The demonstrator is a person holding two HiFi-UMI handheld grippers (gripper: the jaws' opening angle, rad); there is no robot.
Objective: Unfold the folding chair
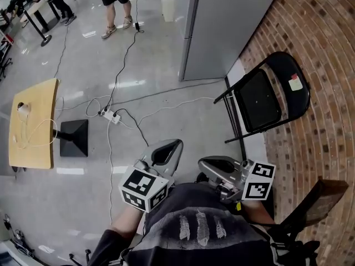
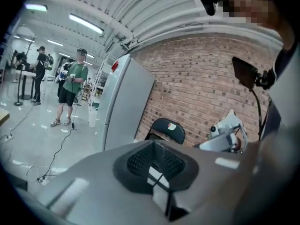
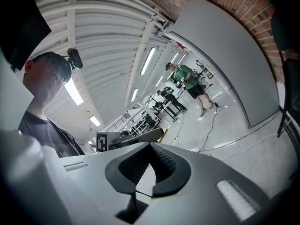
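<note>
Left tongs (image 1: 166, 149) and right tongs (image 1: 213, 164) are both sitting clenched with nothing between them, side by side, close in front of the person's chest. Chair (image 1: 266, 96) is standing at 2 o'clock from them, against the brick wall (image 1: 316, 49) and well apart from both, with a sticker on its back. Grey cabinet (image 1: 227, 21) is standing at 12 o'clock and a wooden surface (image 1: 33, 123) at 9 o'clock.

Left hand-held gripper (image 1: 166, 150) and right hand-held gripper (image 1: 214, 164) have jaws together.
</note>
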